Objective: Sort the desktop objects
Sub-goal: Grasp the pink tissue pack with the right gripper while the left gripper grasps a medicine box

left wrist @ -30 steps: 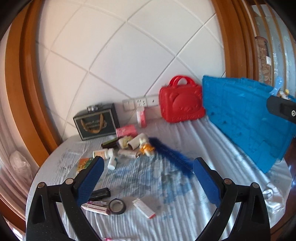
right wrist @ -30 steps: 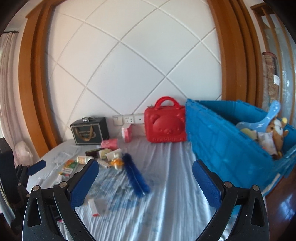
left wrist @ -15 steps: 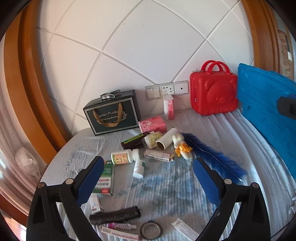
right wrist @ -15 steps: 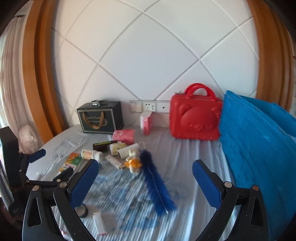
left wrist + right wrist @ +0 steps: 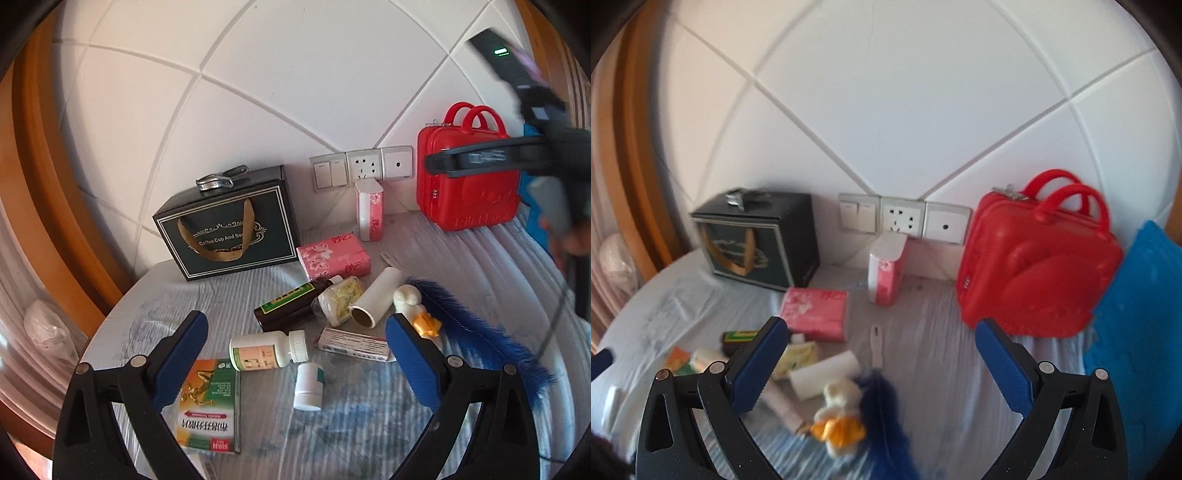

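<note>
Small items lie scattered on the round cloth-covered table: a white pill bottle, a small white bottle, a green medicine box, a brown bottle, a white roll, a pink tissue pack and a blue feather. My left gripper hovers open just above the pill bottles. My right gripper is open above the white roll, a small duck toy and the blue feather. Neither gripper holds anything.
A black gift box stands at the back left by the wall. A red toy suitcase stands at the back right, beside a blue crate. An upright tissue pack stands below the wall sockets.
Both grippers have moved forward and lower toward the pile of small items. The right gripper's body now shows at the upper right of the left wrist view.
</note>
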{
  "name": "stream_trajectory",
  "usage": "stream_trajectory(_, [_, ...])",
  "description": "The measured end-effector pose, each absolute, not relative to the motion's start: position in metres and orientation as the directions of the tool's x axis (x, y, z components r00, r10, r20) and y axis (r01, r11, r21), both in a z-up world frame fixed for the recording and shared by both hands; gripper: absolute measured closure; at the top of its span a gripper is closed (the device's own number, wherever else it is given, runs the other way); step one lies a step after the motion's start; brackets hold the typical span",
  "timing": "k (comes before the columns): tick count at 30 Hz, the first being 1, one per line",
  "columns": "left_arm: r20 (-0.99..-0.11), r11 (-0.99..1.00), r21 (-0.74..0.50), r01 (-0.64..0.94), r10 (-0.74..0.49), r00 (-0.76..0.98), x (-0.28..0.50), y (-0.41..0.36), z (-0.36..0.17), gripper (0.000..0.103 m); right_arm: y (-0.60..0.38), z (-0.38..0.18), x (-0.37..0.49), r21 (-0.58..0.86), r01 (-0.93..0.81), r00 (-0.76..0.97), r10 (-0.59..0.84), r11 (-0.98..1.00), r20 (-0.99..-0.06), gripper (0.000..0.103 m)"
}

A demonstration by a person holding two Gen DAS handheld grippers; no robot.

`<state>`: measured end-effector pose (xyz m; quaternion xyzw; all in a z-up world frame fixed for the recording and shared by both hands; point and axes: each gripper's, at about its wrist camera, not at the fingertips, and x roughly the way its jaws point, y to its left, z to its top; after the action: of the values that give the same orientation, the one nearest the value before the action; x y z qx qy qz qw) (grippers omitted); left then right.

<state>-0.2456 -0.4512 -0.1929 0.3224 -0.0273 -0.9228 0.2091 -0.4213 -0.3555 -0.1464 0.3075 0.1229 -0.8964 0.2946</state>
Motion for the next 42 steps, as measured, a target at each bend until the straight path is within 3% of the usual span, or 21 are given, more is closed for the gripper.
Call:
stream_trajectory(6, [-0.639,-0.955,0.178,0.238,-0.296,-0.71,-0.256,-0.481,-0.233,0.005,-0.408,-0.197,-0.501,0.009,0.603,-0.565,-0.435,-0.798,-0.701,0.0])
stream_trajectory(11, [-0.725,-0.975,0.174,-0.138,-0.032,-0.688,-0.289,-0.481,-0.264,0.005,-0.43,-0.225,-0.524,0.018,0.619,-0.537,-0.439,-0.785,-0.72,0.0])
stream_trajectory(14, [-0.777,-0.917,0.213,-0.337,0.05,-0.628,-0.312,-0.471,-0.291,0.006,-0.434,-0.235,-0.531,0.018,0.628,-0.52,-0.437,-0.778,-0.734,0.0])
stream_trajectory(17, [-0.825,-0.846,0.181,-0.501,0.147,-0.546,-0.33,-0.462,-0.313,0.016,-0.432,-0.237,-0.536,0.025,0.626,-0.516,-0.439,-0.779,-0.735,0.0])
stream_trajectory(20, [-0.853,-0.772,0.162,-0.614,0.203,-0.48,-0.343,-0.456,-0.323,0.017,-0.422,-0.236,-0.538,0.042,0.62,-0.518,-0.449,-0.783,-0.728,0.0])
stream_trajectory(28, [-0.92,-0.655,0.078,-0.752,0.243,-0.307,-0.38,-0.453,-0.353,0.019,-0.415,-0.255,-0.556,0.013,0.607,-0.517,-0.407,-0.794,-0.753,0.0])
stream_trajectory(29, [-0.914,-0.656,0.053,-0.753,0.271,-0.301,-0.382,-0.456,-0.353,0.023,-0.415,-0.259,-0.561,0.017,0.6,-0.513,-0.402,-0.8,-0.758,0.0])
stream_trajectory(34, [-0.904,-0.737,0.004,-0.675,0.286,-0.318,-0.396,-0.47,-0.35,0.024,-0.43,-0.267,-0.579,0.044,0.583,-0.507,-0.406,-0.811,-0.76,0.0])
stream_trajectory(39, [-0.893,-0.81,0.001,-0.586,0.263,-0.364,-0.382,-0.465,-0.347,0.048,-0.461,-0.279,-0.601,-0.047,0.509,-0.587,-0.307,-0.86,-0.749,0.0])
stream_trajectory(42, [-0.896,-0.833,-0.004,-0.553,0.248,-0.368,-0.376,-0.461,-0.346,0.054,-0.478,-0.286,-0.623,-0.038,0.442,-0.613,-0.271,-0.896,-0.742,0.0])
